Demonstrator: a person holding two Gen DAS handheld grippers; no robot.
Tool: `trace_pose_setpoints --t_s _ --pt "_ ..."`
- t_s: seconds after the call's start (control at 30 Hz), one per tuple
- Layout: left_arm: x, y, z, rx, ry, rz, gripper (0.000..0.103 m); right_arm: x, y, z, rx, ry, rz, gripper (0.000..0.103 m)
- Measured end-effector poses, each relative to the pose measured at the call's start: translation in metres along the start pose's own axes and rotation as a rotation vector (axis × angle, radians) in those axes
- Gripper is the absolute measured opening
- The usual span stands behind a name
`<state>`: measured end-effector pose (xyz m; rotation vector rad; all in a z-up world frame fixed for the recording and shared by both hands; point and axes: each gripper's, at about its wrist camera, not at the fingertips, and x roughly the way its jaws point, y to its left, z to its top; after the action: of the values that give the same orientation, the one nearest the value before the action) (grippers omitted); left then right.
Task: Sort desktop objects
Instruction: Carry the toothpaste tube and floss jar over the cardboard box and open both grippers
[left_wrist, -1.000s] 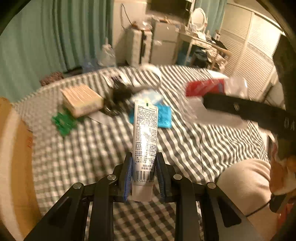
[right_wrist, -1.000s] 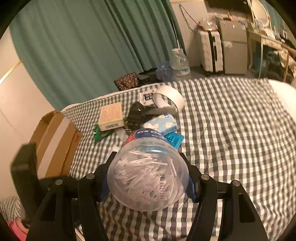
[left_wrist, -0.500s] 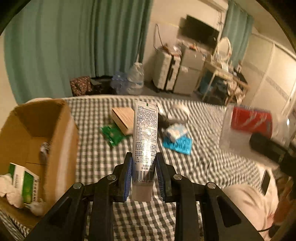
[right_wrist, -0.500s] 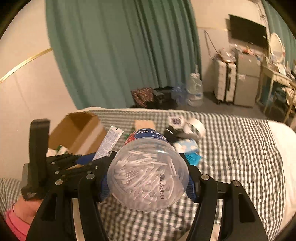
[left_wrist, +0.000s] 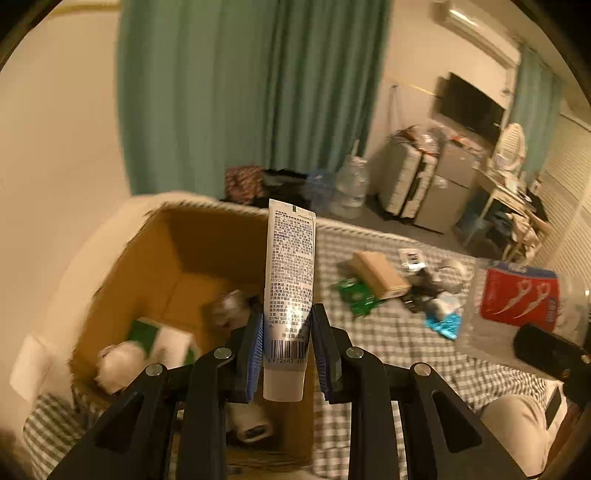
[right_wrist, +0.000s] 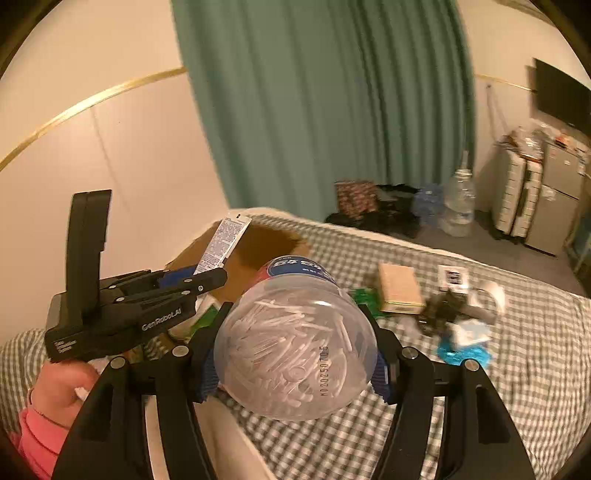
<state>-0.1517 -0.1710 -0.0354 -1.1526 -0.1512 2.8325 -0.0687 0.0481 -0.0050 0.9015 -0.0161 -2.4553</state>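
My left gripper (left_wrist: 287, 345) is shut on a white tube (left_wrist: 290, 280) that stands upright between its blue pads, above the open cardboard box (left_wrist: 155, 266). The right wrist view shows that left gripper (right_wrist: 192, 275) from the side, tube (right_wrist: 225, 245) pointing up over the box (right_wrist: 258, 254). My right gripper (right_wrist: 293, 354) is shut on a clear plastic jar (right_wrist: 295, 343) of white picks with a red and blue label, held bottom toward the camera. The same jar (left_wrist: 517, 306) shows at the right edge of the left wrist view.
The box holds a green and white carton (left_wrist: 162, 338) and several pale items. On the checked bedcover (left_wrist: 388, 347) lie a tan box (left_wrist: 380, 275), a green packet (left_wrist: 356, 295), a blue packet (left_wrist: 443, 325) and dark clutter (left_wrist: 424, 284). A person's hand in a pink sleeve (right_wrist: 55, 402) grips the left tool.
Both grippers swung left and rose with their loads. The cardboard box, at the left edge a second ago, now lies under the tube. The scattered items shifted to the right of both views.
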Motion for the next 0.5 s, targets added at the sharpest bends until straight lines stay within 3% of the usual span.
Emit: trace_pose_setpoints --t_s 0.27,0.3,0.33,0.4,0.5 --pt "0.032 0.057 -0.025 -0.084 0.081 0.090 0.029 0.061 0.035 0.005 -0.036 0.075 0.097 0.063" --pt "0.035 0.061 -0.028 -0.098 0.091 0.095 0.037 0.068 0.040 0.006 -0.042 0.085 0.104 0.063" --pt "0.038 0.067 -0.030 -0.115 0.098 0.104 0.053 0.076 0.043 0.008 -0.045 0.093 0.112 0.063" --pt "0.039 0.074 -0.033 -0.123 0.091 0.136 0.069 0.089 0.051 0.011 -0.047 0.102 0.125 0.063" --pt "0.037 0.079 -0.036 -0.127 0.079 0.157 0.080 0.108 0.062 0.015 -0.051 0.113 0.134 0.063"
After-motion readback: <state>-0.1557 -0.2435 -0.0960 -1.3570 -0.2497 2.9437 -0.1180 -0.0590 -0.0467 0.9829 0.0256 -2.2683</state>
